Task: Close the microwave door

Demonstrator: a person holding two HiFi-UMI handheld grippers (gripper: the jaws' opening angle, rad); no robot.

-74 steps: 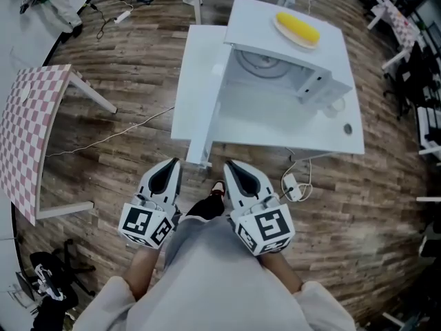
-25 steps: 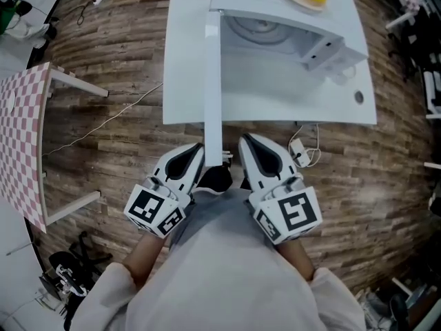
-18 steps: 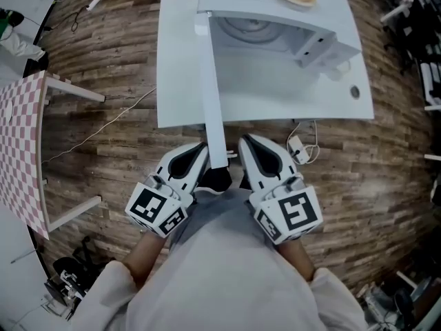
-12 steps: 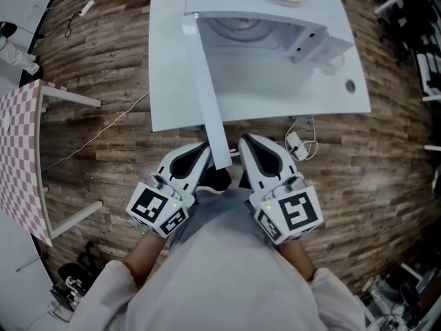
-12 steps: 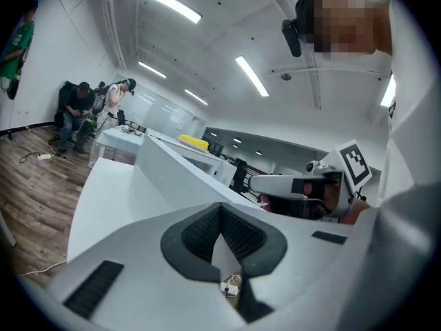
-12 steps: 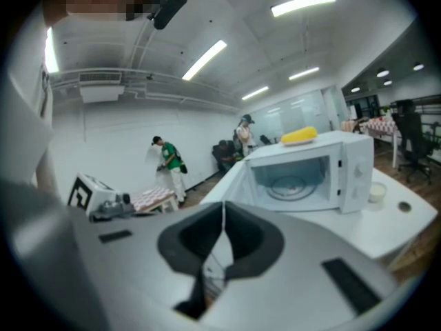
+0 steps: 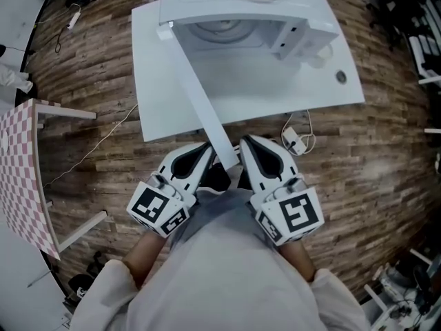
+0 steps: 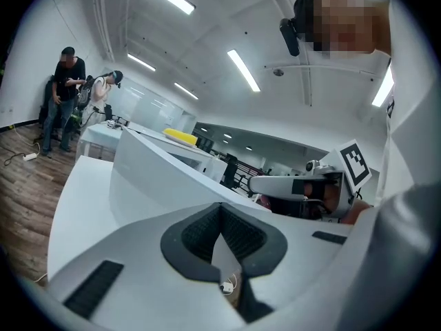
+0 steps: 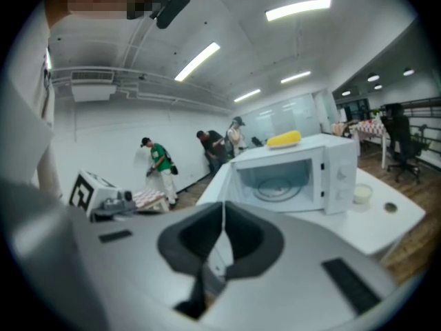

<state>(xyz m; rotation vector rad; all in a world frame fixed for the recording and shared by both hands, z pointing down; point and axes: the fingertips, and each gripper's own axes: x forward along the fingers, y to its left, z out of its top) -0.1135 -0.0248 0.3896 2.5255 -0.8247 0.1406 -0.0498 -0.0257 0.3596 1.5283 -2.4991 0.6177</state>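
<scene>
Two grippers sit nearest. The left gripper (image 7: 198,154) and the right gripper (image 7: 251,145) both have their fingers pressed together, and neither holds anything. The free end of the single microwave door (image 7: 196,95) lies between the two grippers. No view makes clear whether either gripper touches it.

The door stands open and is seen edge-on from above. Its long axis runs from the hinge at the far left corner of the microwave (image 7: 200,2), towards the near side and a little right. Its free end points at the person and hangs past the near edge of the one white table (image 7: 155,81).

One white plug block (image 7: 291,138) with a cable lies on the wood floor, just right of the door's end. One checked table (image 7: 21,171) stands well off to the left.

Farther back, the microwave's cavity shows one glass turntable (image 7: 220,27). One yellow item (image 9: 284,139) lies on the microwave's top. Farthest off, three people (image 9: 159,165) stand by the wall.
</scene>
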